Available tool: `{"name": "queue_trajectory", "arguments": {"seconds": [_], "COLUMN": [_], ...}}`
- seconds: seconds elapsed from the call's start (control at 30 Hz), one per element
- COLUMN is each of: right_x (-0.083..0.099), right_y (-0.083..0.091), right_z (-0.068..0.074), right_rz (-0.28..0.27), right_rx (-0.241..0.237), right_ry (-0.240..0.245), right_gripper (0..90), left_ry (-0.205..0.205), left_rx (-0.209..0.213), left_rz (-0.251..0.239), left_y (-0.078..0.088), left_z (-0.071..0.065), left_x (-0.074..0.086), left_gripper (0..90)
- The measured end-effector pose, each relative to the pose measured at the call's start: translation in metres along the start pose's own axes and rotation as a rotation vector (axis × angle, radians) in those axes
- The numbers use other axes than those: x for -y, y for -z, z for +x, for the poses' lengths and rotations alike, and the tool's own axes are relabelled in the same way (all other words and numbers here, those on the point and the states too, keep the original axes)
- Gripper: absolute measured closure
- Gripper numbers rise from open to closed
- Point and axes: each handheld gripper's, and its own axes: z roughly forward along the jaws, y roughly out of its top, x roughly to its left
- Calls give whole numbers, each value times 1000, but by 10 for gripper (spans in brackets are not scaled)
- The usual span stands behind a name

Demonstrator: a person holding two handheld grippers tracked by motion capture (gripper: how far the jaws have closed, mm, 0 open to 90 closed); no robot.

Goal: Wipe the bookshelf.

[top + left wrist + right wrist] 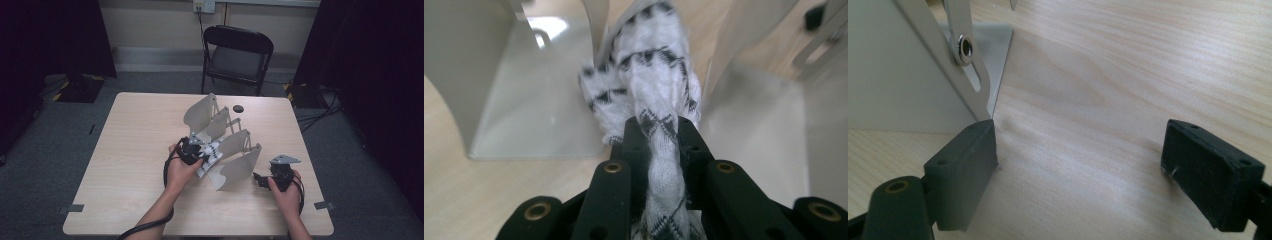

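Cloth (211,156) lies between rack (235,167) dividers mid-table; chair (237,55) stands behind table (125,165).

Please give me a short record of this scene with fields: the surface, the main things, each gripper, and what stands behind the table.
surface: light wooden table
main thing: pale grey folding rack of curved panels
cloth: white cloth with black pattern, lying between two rack panels
left gripper: shut on the cloth
right gripper: open, nothing between its jaws, one jaw beside the rack's corner
small item: black round object on the table's far side
behind: black folding chair
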Motion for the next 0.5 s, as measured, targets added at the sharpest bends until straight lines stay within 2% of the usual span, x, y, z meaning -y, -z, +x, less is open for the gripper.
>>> {"name": "queue_trajectory", "arguments": {"seconds": [0.07, 0.23, 0.37, 0.43, 0.5], "right_x": [0, 0, 0, 0, 0], "right_y": [0, 0, 0, 0, 0], "right_z": [0, 0, 0, 0, 0], "right_rz": [0, 0, 0, 0, 0], "right_rx": [0, 0, 0, 0, 0], "right_ry": [-1, -1, -1, -1, -1], "right_gripper": [142, 142, 142, 142, 142], "left_ry": [5, -31, -21, -28, -30], "left_rx": [-9, -22, -29, -43, -52], "left_rz": [-38, -115, -187, -207, -201], "left_y": [10, 27, 32, 32, 30], "left_z": [0, 1, 0, 1, 2], "left_x": [-11, -36, -48, -52, -53], "left_gripper": [792, 792, 791, 791, 791]}}
